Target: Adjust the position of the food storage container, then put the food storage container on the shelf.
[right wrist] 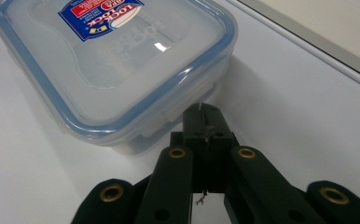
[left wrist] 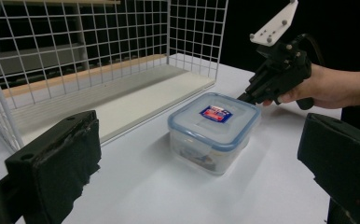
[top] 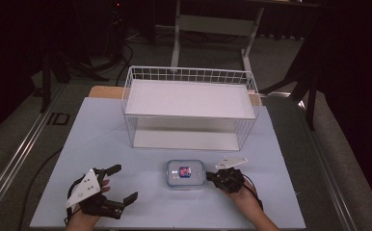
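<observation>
The clear food container (top: 186,173) is sitting on the white table (top: 97,130), at 6 o'clock from the white wire basket (top: 190,107), within reach of both hands. The right gripper (right wrist: 201,109), jaws pressed fully together and holding nothing, is pointing its tip at the side latch flap under the blue-rimmed lid (right wrist: 108,60), probably to pry or press that latch. The left gripper (top: 125,183), at 8 o'clock from the container, is waiting with its jaws spread wide and empty, apparently ready to steady the box. The red-and-blue lid label (right wrist: 100,10) is showing "LOCK".
</observation>
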A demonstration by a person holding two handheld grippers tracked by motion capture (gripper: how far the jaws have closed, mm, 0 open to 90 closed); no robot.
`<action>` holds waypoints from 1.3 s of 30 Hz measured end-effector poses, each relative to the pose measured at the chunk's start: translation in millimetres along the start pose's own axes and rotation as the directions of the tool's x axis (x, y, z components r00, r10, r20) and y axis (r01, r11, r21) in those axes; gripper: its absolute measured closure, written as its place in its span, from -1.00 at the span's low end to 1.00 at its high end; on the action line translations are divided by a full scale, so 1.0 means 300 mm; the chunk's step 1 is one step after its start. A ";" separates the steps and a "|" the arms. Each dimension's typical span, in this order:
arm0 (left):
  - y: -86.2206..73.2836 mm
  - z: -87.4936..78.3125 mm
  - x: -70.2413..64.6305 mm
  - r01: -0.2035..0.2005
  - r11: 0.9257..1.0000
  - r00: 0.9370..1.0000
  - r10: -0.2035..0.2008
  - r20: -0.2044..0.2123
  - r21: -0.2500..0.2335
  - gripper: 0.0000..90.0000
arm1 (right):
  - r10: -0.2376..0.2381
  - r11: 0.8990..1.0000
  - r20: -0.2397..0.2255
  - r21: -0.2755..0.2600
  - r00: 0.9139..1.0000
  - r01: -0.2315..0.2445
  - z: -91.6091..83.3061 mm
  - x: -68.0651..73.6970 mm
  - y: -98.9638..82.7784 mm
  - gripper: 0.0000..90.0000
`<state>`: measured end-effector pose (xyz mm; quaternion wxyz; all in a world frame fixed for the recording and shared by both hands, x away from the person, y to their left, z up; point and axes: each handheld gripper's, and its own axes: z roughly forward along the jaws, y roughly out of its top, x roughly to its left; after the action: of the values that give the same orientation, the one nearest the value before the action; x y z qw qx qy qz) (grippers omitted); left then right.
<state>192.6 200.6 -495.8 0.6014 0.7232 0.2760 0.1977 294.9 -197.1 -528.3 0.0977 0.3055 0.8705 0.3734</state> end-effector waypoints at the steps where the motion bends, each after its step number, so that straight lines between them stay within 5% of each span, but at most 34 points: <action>1: 0.000 0.002 0.000 -0.001 1.000 1.000 0.001 0.003 0.002 -0.99 | -0.004 1.000 -0.009 -0.003 1.000 0.004 0.012 0.008 0.009 1.00; 13: -0.002 0.002 0.003 0.003 1.000 1.000 -0.003 0.005 0.005 -0.99 | -0.037 0.999 -0.038 -0.001 0.999 0.037 0.059 0.039 0.052 1.00; 18: -0.002 0.001 0.006 0.036 0.999 0.999 -0.036 0.010 0.009 -0.99 | -0.043 0.999 -0.025 -0.001 0.999 0.043 0.057 0.034 0.055 1.00; 20: -0.004 0.000 0.011 0.051 0.999 0.999 -0.051 0.009 0.011 -0.99 | -0.031 0.999 0.014 -0.009 0.999 0.031 0.030 0.027 0.049 0.97; 24: -0.013 0.009 0.019 0.046 0.998 0.999 -0.046 -0.001 0.047 -0.99 | 0.001 1.000 0.035 -0.021 0.999 0.000 -0.002 0.021 0.037 0.95; 30: 0.012 0.023 0.030 0.078 0.994 0.997 -0.077 -0.018 0.082 -0.99 | 0.064 0.989 0.051 -0.135 0.997 -0.057 -0.082 0.038 0.047 0.00; 34: 0.043 0.043 0.043 0.169 0.977 0.985 -0.171 0.003 0.129 -0.99 | 0.050 0.985 -0.005 -0.164 0.999 -0.050 -0.104 0.048 0.069 -0.62; 37: 0.054 0.077 0.055 0.220 0.959 0.973 -0.228 0.025 0.181 -0.99 | 0.084 0.983 -0.041 -0.161 0.996 -0.090 -0.106 0.042 0.089 -0.74; 38: 0.058 0.092 0.060 0.241 0.947 0.967 -0.252 0.027 0.210 -0.99 | 0.091 0.984 -0.033 -0.154 0.995 -0.095 -0.103 0.038 0.096 -0.75; 39: 0.060 0.111 0.068 0.283 0.928 0.955 -0.297 0.021 0.244 -0.99 | 0.091 0.982 -0.016 -0.166 0.996 -0.093 -0.103 0.037 0.100 -0.75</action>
<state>231.9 186.0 -485.9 0.5406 0.7468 0.3840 0.0514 287.7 -192.7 -484.8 0.1018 0.3345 0.8217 0.4500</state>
